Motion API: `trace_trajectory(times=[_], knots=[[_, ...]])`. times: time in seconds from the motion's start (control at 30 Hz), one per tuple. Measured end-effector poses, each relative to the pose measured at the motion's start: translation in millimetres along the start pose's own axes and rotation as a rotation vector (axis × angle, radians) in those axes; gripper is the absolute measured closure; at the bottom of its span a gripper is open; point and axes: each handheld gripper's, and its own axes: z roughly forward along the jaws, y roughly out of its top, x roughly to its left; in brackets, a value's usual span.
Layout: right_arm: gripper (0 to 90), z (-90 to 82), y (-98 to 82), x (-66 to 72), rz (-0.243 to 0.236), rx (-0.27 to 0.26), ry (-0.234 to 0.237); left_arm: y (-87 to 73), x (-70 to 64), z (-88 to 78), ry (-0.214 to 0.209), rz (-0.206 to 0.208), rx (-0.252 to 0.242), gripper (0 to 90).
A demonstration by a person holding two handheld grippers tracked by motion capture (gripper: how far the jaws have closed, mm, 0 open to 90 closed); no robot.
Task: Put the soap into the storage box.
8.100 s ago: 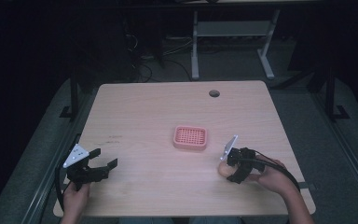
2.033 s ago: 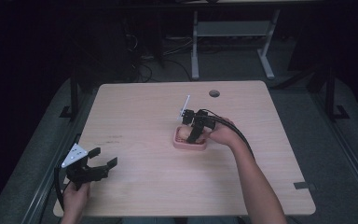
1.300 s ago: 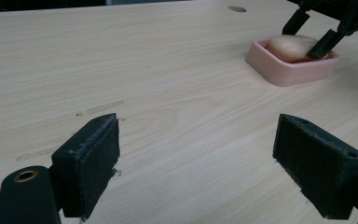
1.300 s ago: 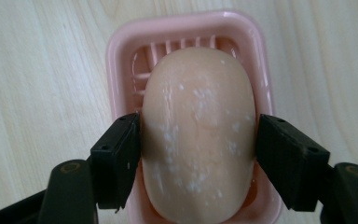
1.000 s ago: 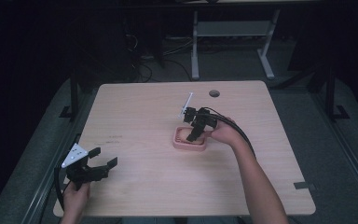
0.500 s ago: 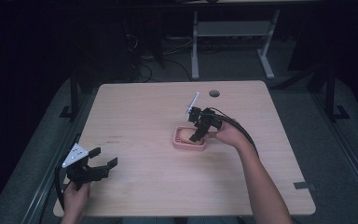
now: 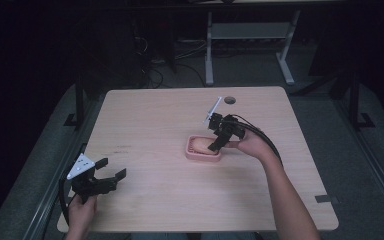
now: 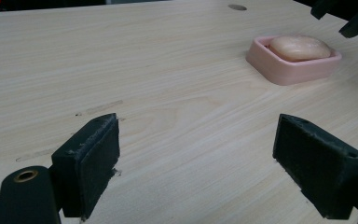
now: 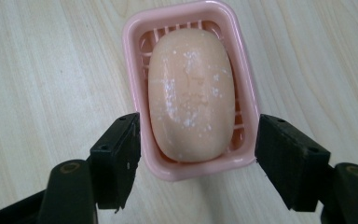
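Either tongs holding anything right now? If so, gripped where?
Nothing is held. The right tongs stand open above the soap dish, clear of the soap in it. The left tongs are open over bare table.

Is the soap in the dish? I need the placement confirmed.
In: the soap lies flat inside the pink dish, its rim all around it.
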Motion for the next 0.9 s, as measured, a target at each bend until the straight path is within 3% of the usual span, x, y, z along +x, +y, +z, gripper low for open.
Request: trace_trajectory(times=[0.9], knots=[[29.9, -9.5, -36.8, 1.1, 0.040, -0.041, -0.006, -0.5, -1.5, 1.9, -0.002, 0.003, 0.003, 14.3]])
